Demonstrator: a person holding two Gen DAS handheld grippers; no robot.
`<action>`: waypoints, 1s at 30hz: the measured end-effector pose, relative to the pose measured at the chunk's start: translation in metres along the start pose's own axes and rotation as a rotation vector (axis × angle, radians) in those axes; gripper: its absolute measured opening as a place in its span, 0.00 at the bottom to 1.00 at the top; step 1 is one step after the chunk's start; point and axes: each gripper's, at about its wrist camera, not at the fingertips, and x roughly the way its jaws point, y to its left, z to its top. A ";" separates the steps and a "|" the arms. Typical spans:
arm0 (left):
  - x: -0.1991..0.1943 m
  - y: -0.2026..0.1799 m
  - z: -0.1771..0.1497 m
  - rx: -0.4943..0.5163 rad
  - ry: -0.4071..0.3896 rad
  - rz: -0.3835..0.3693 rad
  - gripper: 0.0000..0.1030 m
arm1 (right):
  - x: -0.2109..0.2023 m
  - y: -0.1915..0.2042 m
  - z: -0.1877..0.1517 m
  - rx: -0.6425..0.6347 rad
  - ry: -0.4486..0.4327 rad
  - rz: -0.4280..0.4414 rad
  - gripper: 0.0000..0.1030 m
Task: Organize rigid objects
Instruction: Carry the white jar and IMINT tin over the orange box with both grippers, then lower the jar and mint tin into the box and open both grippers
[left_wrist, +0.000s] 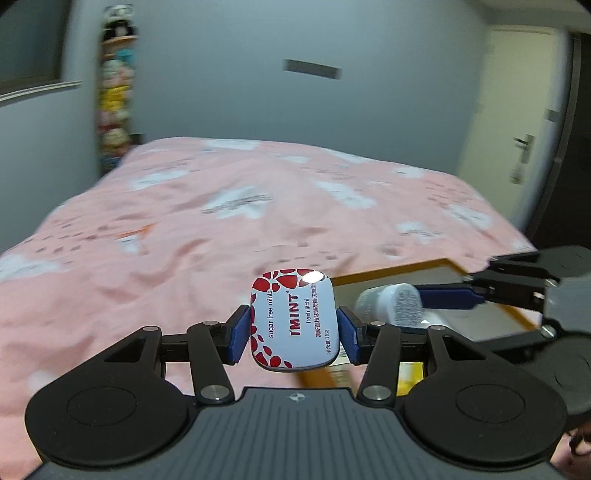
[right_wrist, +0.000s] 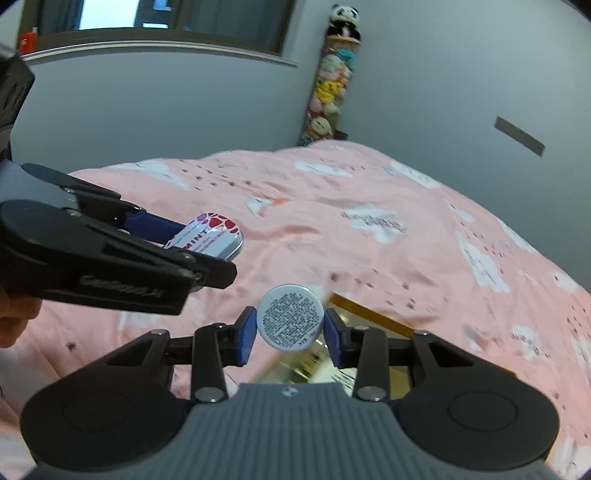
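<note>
Left tongs (left_wrist: 293, 334) clamping mint tin (left_wrist: 294, 319), right tongs (right_wrist: 290, 329) clamping jar (right_wrist: 290, 322)

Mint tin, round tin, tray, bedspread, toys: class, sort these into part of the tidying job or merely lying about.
Part of the job: mint tin, round tin, wooden tray.
Lying about: pink bedspread, plush toys.

My feeds look dim and cool, lit softly from overhead. A sharp white glare spot sits on the top edge of the mint tin (left_wrist: 294, 319), which is crisp in the left wrist view. Beyond the tin, the pink bedspread (left_wrist: 221, 221) smears with motion blur, as does the door (left_wrist: 517, 122) right of it. In the right wrist view, the window (right_wrist: 147, 14) above the bedspread is blown out. Fisheye bending curves the walls, and dark vignetting cuts the corners.
</note>
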 end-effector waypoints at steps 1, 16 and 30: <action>0.004 -0.007 0.002 0.012 0.003 -0.024 0.55 | -0.002 -0.010 -0.001 0.008 0.015 -0.003 0.38; 0.120 -0.107 0.013 0.062 0.226 -0.303 0.55 | 0.020 -0.151 -0.054 0.124 0.360 -0.161 0.38; 0.168 -0.120 0.007 0.096 0.335 -0.279 0.55 | 0.103 -0.192 -0.089 -0.045 0.612 -0.088 0.38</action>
